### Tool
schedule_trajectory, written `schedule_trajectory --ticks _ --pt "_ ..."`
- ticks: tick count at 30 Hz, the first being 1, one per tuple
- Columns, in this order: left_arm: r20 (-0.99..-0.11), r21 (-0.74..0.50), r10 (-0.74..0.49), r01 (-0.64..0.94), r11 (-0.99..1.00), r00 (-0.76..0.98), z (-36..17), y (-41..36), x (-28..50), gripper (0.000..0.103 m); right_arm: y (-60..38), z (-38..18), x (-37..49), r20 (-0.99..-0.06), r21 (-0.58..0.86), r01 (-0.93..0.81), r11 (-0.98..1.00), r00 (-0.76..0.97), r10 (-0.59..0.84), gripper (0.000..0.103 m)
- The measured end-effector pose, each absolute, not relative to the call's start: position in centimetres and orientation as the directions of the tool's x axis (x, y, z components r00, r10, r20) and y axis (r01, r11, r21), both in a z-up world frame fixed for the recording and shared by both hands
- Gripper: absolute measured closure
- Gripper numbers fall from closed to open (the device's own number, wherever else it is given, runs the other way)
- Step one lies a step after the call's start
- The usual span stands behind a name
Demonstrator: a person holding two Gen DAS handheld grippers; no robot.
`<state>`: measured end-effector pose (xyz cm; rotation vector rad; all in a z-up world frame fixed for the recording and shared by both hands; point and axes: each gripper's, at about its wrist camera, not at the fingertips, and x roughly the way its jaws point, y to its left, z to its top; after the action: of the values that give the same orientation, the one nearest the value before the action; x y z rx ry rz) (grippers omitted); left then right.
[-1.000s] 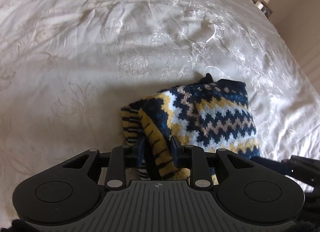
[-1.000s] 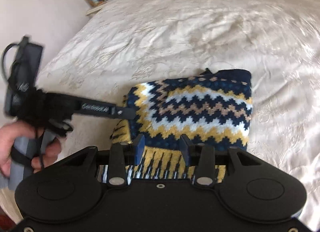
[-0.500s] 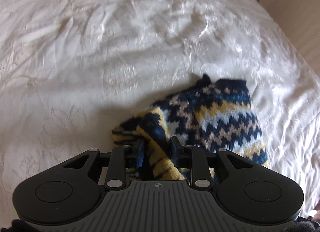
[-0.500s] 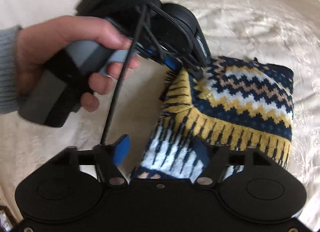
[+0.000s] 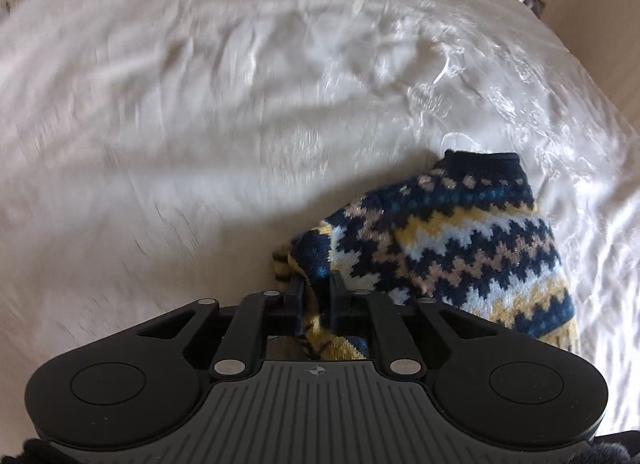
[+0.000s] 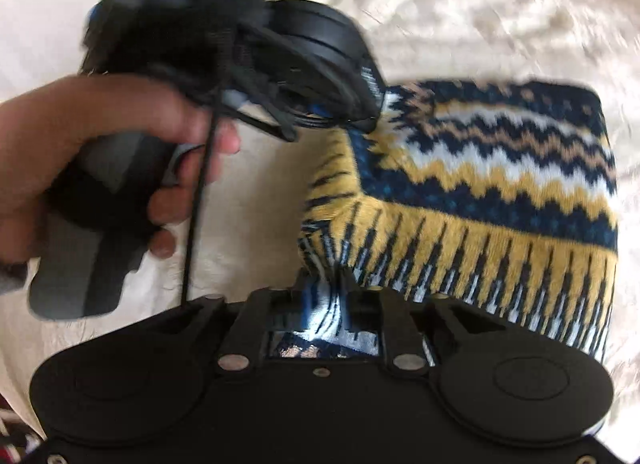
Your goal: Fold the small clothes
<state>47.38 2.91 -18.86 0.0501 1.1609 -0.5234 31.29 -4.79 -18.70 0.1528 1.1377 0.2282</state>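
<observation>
Right wrist view — left hand gripping handle, tilted

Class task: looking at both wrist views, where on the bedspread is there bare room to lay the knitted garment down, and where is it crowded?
Bare bedspread stretches left of and beyond the knitted garment in the left wrist view. A narrower strip lies to its right. It is crowded at the near edge: the left gripper and right gripper both pinch the fabric, with the hand close beside.

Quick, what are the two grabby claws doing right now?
Left gripper: closed, pinching an edge of the knitted sweater.
Right gripper: closed, pinching the sweater's striped hem.
</observation>
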Motion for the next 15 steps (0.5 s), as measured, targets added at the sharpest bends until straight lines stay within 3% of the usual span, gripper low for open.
schedule_trajectory --ticks 2,4,5,15 --pt "-0.87 -0.267 -0.393 0.386 0.883 0.297 -18.4 3.6 47.5 0.084 -6.0 -18.1 30.6 -0.862 0.268 -0.085 0.96 0.423 0.279 0.057" --pt "-0.858 -0.272 -0.398 0.369 0.889 0.324 -17.6 4.2 47.3 0.074 -7.6 -17.1 29.2 -0.832 0.281 -0.093 0.955 0.472 0.291 0.026" --pt "-0.855 -0.26 -0.391 0.371 0.891 0.341 -17.1 4.4 47.1 0.073 -8.5 -16.5 28.4 -0.814 0.296 -0.092 0.951 0.496 0.301 0.02" --pt "-0.801 -0.219 -0.398 0.399 0.89 0.448 -12.2 4.8 41.8 0.072 -13.7 -13.5 27.1 -0.754 0.331 -0.014 0.944 0.598 0.273 0.019"
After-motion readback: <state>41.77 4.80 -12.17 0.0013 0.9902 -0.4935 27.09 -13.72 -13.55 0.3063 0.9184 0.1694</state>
